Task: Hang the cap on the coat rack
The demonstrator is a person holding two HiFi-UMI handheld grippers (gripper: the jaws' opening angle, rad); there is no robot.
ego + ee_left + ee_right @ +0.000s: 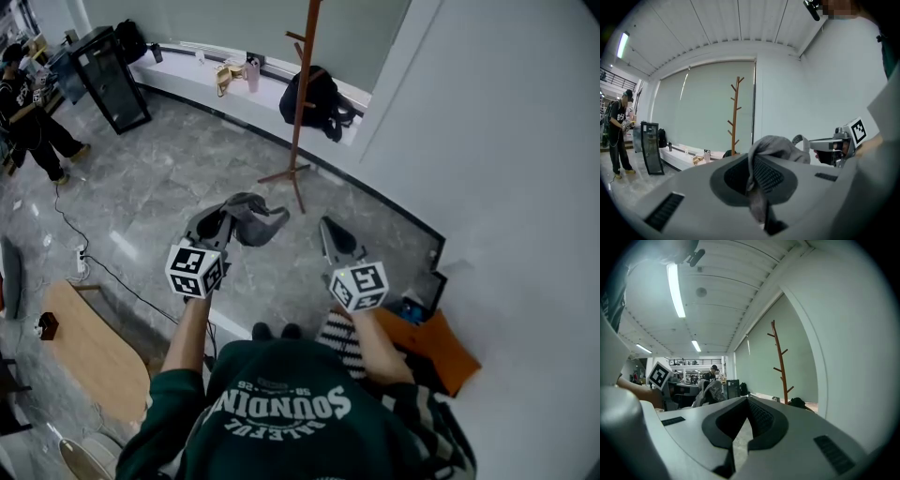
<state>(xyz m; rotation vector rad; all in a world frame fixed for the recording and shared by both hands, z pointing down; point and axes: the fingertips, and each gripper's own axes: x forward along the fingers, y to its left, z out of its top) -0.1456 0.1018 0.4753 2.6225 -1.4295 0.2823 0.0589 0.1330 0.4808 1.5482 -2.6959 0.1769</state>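
A grey cap (251, 217) hangs from my left gripper (222, 228), which is shut on its fabric above the floor. In the left gripper view the cap (774, 149) bulges out between the closed jaws of the left gripper (752, 163). The wooden coat rack (300, 94) stands ahead by the window ledge, apart from both grippers, and shows as a coat rack (735, 117) with bare pegs. My right gripper (331, 234) is beside the cap, shut and holding nothing. The right gripper view shows the right gripper (749, 401), the cap (708, 392) to the left and the coat rack (780, 363) to the right.
A black backpack (319, 98) lies on the ledge behind the rack. A black glass cabinet (108, 80) and a person (33, 117) are at the far left. A wooden table (89, 349) is at lower left, an orange item (433, 345) by the white wall (506, 187).
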